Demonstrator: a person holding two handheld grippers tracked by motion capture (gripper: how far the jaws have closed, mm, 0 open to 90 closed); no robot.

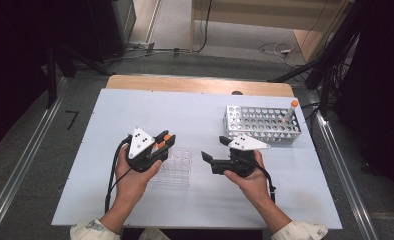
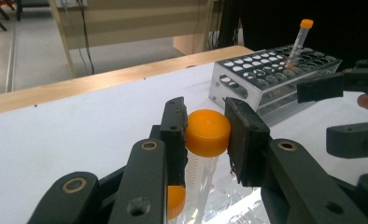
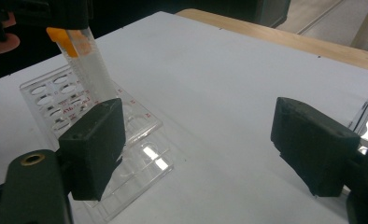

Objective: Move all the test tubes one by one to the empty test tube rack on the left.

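Black jaws of the left gripper point(image 2: 205, 135) are clamped on the orange cap of a tube point(image 2: 201, 172). Its long axis runs near upright, cap up, clear body tilting down into the clear rack point(image 1: 175, 167) on the white table point(image 1: 135, 110). To its right, the right gripper point(image 1: 216, 150) stands wide apart with nothing between. Farther back, a metal rack point(image 1: 262, 125) holds a second tube point(image 1: 288, 112), leaning, cap up.

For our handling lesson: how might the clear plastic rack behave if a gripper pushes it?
The clear rack looks thin and nearly empty, so probably light and apt to slide on the smooth white table. It sits low and wide, so tipping seems unlikely.
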